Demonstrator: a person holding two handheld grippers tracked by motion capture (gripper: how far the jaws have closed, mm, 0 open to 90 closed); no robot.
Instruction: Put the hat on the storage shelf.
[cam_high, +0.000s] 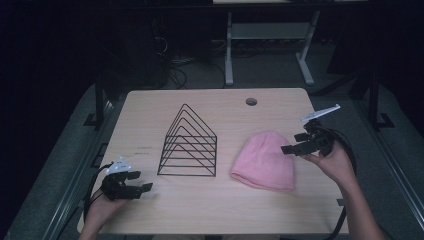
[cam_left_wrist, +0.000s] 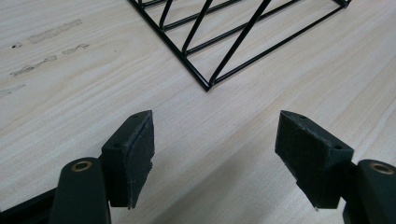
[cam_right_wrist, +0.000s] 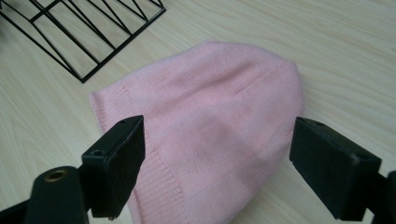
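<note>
Dark room all around, with desk legs and cables behind a pale wood surface (cam_high: 210, 200) under the high view. On it I see a black wire rack (cam_high: 188, 142) just left of centre and a pink knit hat (cam_high: 264, 161) lying flat at about four o'clock from it, a clear gap between them.

My right claw (cam_high: 291, 148) hangs at the hat's three o'clock edge, jaws spread wide and holding nothing; in the right gripper view the hat (cam_right_wrist: 205, 126) lies between and below the pads, not yet pinched. My left claw (cam_high: 137, 181) sits low near the surface's seven o'clock corner, also wide and empty, with the rack's near corner (cam_left_wrist: 205, 86) ahead of it at twelve o'clock.

I judge the work barely begun: the hat is untouched and unfolded, the rack carries nothing. Left to do is the grasp itself, the lift, and whatever placing follows, likely toward the rack.
</note>
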